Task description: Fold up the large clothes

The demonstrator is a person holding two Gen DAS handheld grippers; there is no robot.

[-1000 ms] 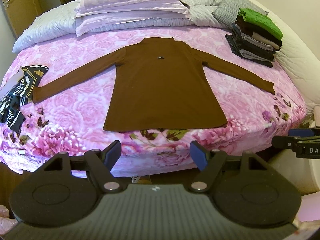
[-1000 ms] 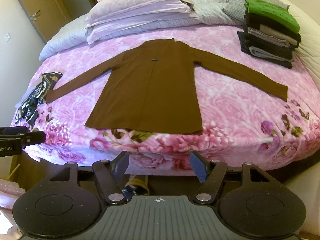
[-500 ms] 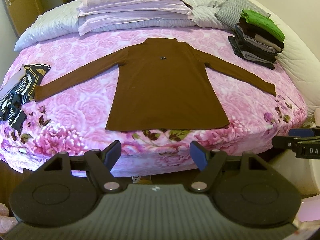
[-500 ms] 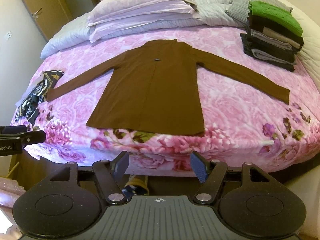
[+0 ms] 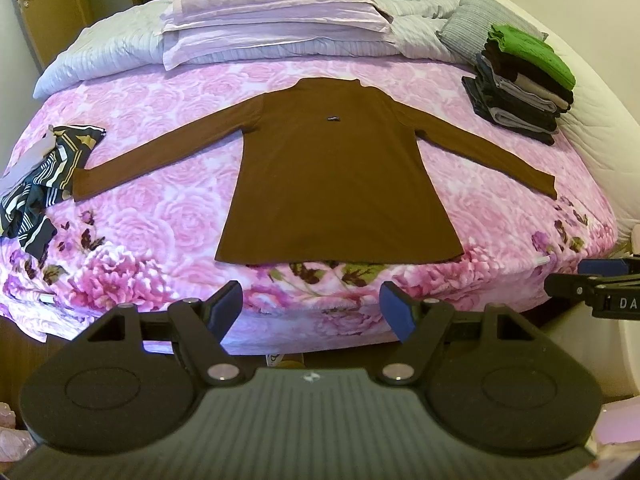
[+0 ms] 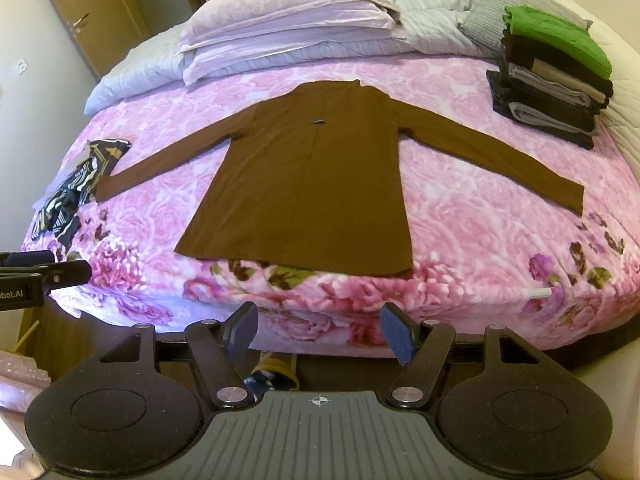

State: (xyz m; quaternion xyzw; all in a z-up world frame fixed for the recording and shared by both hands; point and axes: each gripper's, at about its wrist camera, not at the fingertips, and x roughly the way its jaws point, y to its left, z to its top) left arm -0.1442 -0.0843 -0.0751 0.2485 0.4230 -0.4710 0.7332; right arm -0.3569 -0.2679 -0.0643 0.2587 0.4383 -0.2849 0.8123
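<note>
Brown top [image 5: 340,176] lies flat, sleeves spread on the bed [image 5: 160,216], just ahead of left tool [image 5: 312,312] and right tool [image 6: 320,336], both gaping empty.

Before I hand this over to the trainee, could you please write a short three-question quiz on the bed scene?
1. True or false: the brown top lies flat with both sleeves spread out.
2. What colour is the garment on top of the folded stack? A) green B) red C) white
3. Fill in: both the left tool and the right tool are ____ and hold nothing.

Key: 1 true; 2 A; 3 open.
</note>
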